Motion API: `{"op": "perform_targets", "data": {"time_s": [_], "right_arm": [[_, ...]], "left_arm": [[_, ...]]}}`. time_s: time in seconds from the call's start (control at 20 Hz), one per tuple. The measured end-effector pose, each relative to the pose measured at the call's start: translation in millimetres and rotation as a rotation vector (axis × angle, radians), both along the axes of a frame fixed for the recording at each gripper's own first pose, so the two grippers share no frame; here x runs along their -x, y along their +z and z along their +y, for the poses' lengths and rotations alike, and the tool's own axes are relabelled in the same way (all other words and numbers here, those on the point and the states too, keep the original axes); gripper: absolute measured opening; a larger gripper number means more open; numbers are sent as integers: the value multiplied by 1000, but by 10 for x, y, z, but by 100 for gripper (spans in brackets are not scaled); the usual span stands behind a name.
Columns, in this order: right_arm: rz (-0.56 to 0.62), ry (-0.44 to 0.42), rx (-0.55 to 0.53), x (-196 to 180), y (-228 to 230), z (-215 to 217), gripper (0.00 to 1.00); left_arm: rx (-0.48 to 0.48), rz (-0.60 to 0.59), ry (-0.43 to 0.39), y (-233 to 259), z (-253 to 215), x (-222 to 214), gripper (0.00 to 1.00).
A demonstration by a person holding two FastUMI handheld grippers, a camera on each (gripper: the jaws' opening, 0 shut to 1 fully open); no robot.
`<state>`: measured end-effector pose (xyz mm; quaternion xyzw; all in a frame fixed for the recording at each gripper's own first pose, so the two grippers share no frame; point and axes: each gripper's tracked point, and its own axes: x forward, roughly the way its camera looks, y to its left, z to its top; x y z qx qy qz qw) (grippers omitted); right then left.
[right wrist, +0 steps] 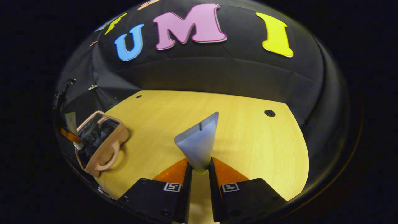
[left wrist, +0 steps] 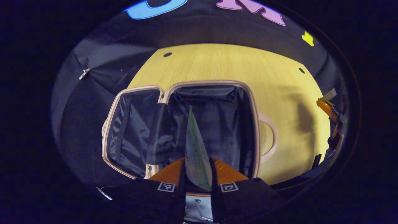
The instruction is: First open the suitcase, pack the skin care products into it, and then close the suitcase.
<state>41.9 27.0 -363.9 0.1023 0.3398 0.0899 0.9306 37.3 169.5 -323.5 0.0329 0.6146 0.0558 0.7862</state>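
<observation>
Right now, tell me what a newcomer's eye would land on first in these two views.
The open suitcase with its dark lining lies flat on the yellow wooden table, straight ahead in the left gripper view. The left gripper holds a flat greenish skin care sachet upright over it. In the right gripper view, the right gripper grips a pale tube above bare tabletop, with the suitcase far off to its left.

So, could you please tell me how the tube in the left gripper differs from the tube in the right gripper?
The left gripper holds a greenish printed tube above the open suitcase; the right gripper holds a plain pale bluish tube above the bare wooden table, far from the suitcase. Both are flat-ended squeeze tubes, pinched near their lower end, with the crimped end pointing away.
</observation>
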Motion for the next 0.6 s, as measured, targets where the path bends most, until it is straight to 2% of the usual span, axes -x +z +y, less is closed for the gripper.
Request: {"op": "perform_targets", "data": {"time_s": [0.15, 0.3, 0.35, 0.4, 0.55, 0.6], "right_arm": [[-8, -4, -113, 117, 303, 484, 32], [-16, -22, -115, 304, 496, 731, 32], [-11, -17, -108, 363, 504, 828, 32], [1, -7, -100, 424, 486, 927, 32], [29, 27, -96, 533, 503, 1255, 32], [38, 40, -95, 555, 511, 1371, 24]], "left_arm": [[43, 114, 20, -388, 247, 135, 41], [17, 197, 27, -646, 419, 199, 38], [22, 208, 31, -709, 415, 210, 41], [22, 213, 27, -740, 408, 229, 38], [23, 167, -10, -711, 429, 169, 47], [35, 140, -19, -650, 414, 159, 51]]}}
